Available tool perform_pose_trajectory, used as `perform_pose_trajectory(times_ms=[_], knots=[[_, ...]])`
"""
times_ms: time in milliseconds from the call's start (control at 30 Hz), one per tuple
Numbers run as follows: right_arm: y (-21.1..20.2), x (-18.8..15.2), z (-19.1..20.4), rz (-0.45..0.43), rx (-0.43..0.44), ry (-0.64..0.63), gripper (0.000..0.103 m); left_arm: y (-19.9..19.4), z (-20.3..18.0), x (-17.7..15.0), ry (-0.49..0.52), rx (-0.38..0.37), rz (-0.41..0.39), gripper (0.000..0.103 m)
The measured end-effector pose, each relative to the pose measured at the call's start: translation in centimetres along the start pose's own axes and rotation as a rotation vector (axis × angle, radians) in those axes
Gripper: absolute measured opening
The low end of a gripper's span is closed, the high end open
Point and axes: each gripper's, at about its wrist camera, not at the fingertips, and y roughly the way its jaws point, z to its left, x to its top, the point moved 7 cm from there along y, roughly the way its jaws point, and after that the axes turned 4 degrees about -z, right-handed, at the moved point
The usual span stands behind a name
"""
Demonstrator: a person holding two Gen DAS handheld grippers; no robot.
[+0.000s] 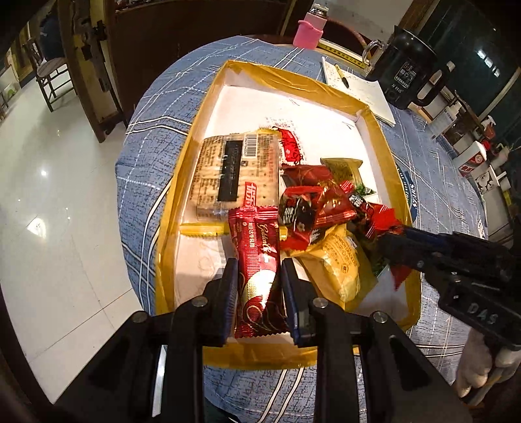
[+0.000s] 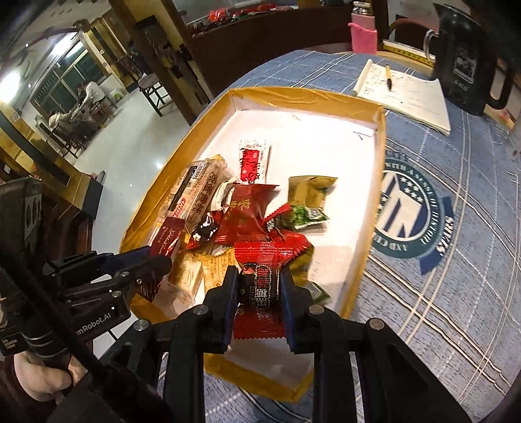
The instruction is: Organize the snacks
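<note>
Fingers of the left gripper [image 1: 257, 286] were clamped on a long red wafer bar [image 1: 255, 260], its wrapper end pointing out over the tray [image 1: 169, 208]. Beside it, the right gripper [image 2: 258, 294] pinched a red snack packet [image 2: 260, 260] with a dark printed panel, held just above the near end of the same tray. Both grippers stood side by side over that end, each showing at the edge of the other's view. Past them, a pile of red and yellow packets [image 1: 325, 208] lay heaped in the white, yellow-taped tray, with a flat cracker pack [image 1: 234, 169] to its left and a gold pouch [image 2: 309, 192] beyond. Farther off on the blue checked tablecloth [image 2: 456, 227] sat a notepad [image 2: 407, 94] with a pen [image 2: 388, 78], a black kettle [image 2: 465, 61] and a pink-sleeved bottle [image 1: 307, 31].
</note>
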Motion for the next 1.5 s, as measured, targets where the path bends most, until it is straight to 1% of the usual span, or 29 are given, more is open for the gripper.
perform_pose_trajectory(times_ms=[67, 133, 233, 267, 367, 433, 567, 633, 700, 767, 800, 933, 1067, 1200, 1367, 1500], knots=[[0.5, 0.3, 0.1, 0.000, -0.011, -0.004, 0.024, -0.2, 0.0, 0.5, 0.003, -0.018, -0.004, 0.034], [0.8, 0.3, 0.0, 0.008, -0.006, -0.003, 0.024, -0.5, -0.2, 1.0, 0.001, -0.029, -0.014, 0.050], [1.1, 0.5, 0.1, 0.004, -0.001, 0.005, 0.026, -1.0, -0.4, 1.8, 0.002, -0.045, -0.038, 0.059], [1.0, 0.6, 0.0, -0.002, -0.004, 0.008, 0.026, -1.1, -0.4, 2.0, 0.003, -0.046, -0.043, 0.059], [0.3, 0.7, 0.0, -0.017, 0.026, 0.029, 0.028, -1.4, -0.4, 2.5, 0.003, -0.045, -0.054, 0.060], [-0.4, 0.8, -0.2, -0.040, 0.020, 0.036, 0.030, -1.7, -0.3, 2.9, -0.003, -0.041, -0.063, 0.060], [-1.8, 0.8, -0.8, -0.079, 0.007, 0.053, 0.031, -2.1, -0.7, 3.4, -0.008, -0.025, -0.078, 0.060], [-2.9, 0.5, -1.4, -0.097, 0.005, 0.080, 0.032, -2.5, -1.2, 3.4, 0.011, 0.005, -0.084, 0.061], [-3.6, 0.1, -1.9, -0.106, 0.008, 0.106, 0.033, -3.0, -1.9, 3.4, 0.045, 0.062, -0.103, 0.062], [-4.4, -0.5, -2.5, -0.117, 0.012, 0.121, 0.033, -3.6, -3.0, 3.1, 0.071, 0.113, -0.120, 0.066], [-4.8, -0.9, -2.7, -0.123, 0.011, 0.125, 0.033, -3.8, -3.4, 3.0, 0.077, 0.122, -0.125, 0.068], [-6.6, -2.6, -3.6, -0.144, -0.005, 0.131, 0.033, -5.0, -6.1, 2.2, 0.115, 0.154, -0.147, 0.068], [-8.7, -4.5, -4.9, -0.164, -0.023, 0.136, 0.033, -6.7, -9.2, 1.4, 0.162, 0.208, -0.196, 0.071], [-10.9, -6.0, -6.4, -0.186, -0.040, 0.149, 0.033, -8.0, -11.9, 0.6, 0.187, 0.232, -0.232, 0.075], [-13.5, -7.3, -7.6, -0.225, -0.062, 0.140, 0.033, -9.4, -15.1, -0.4, 0.230, 0.253, -0.265, 0.075], [-15.3, -8.0, -7.9, -0.257, -0.075, 0.112, 0.034, -10.4, -17.1, -1.2, 0.240, 0.265, -0.284, 0.075]])
